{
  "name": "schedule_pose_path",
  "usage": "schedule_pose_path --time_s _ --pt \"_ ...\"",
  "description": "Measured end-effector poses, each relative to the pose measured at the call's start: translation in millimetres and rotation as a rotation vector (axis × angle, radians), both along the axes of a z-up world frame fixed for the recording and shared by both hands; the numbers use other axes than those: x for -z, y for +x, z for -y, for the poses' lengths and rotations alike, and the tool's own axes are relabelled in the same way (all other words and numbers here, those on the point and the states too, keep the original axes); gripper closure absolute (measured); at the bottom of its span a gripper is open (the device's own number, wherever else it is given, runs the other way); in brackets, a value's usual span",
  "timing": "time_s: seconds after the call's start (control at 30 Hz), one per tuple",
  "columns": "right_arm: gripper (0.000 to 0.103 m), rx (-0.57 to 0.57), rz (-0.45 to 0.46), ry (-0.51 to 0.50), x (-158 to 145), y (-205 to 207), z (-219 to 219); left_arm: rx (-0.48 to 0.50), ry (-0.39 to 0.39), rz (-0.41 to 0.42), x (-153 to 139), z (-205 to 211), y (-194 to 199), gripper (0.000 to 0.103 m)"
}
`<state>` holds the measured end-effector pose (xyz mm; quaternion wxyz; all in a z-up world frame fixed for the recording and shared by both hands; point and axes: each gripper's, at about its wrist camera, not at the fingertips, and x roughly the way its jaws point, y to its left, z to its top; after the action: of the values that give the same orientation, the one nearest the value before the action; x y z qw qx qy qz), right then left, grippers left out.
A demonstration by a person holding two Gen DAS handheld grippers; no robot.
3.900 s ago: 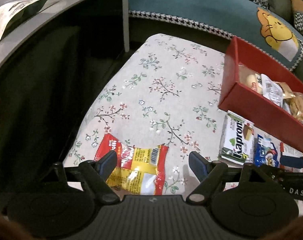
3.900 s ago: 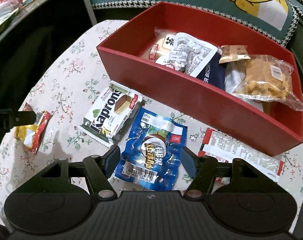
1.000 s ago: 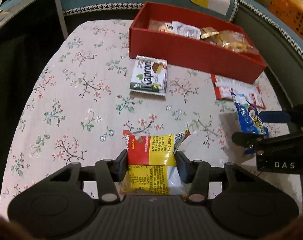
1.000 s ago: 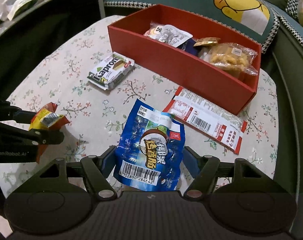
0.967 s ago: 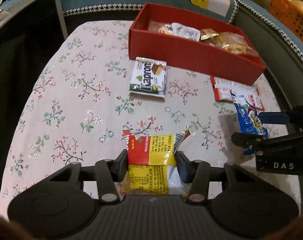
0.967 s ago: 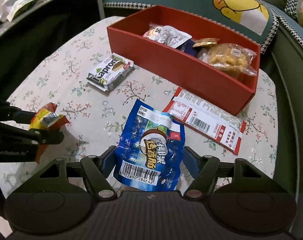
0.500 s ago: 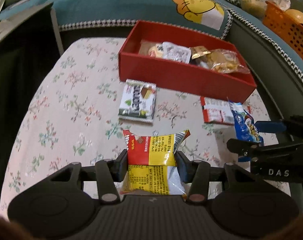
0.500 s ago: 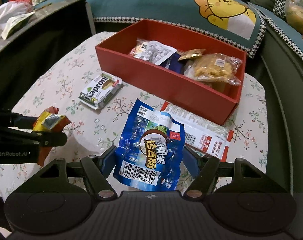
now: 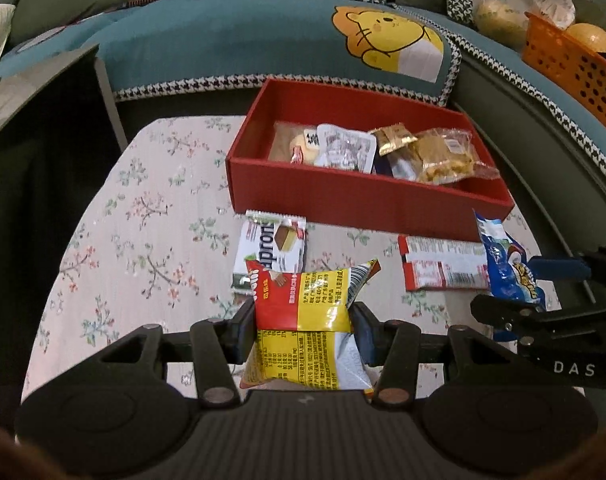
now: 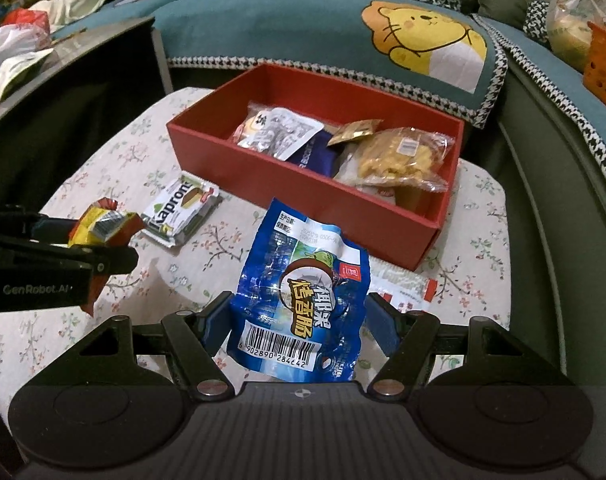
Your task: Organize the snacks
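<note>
2 crinkled packets [image 9: 303,300] [image 10: 303,300], glossy foil

Black gripper [image 9: 303,330], blue pads [image 10: 383,330]

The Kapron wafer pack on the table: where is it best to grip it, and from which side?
Grip the Kapron wafer pack across its short width, coming from above. It lies flat on the floral tablecloth, a slim rectangle beside the red box. Its crimped end seams look thin, so probably clamp the thicker middle.
</note>
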<state>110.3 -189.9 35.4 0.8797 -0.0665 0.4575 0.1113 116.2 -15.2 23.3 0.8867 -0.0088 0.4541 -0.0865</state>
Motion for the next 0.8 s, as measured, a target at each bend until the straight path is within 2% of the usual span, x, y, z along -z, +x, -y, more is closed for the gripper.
schedule_pose_path --time_s 0.8 --pt "0.027 0.091 0.096 0.013 -25 18 23 0.004 0.002 0.073 -21 19 32 0.025"
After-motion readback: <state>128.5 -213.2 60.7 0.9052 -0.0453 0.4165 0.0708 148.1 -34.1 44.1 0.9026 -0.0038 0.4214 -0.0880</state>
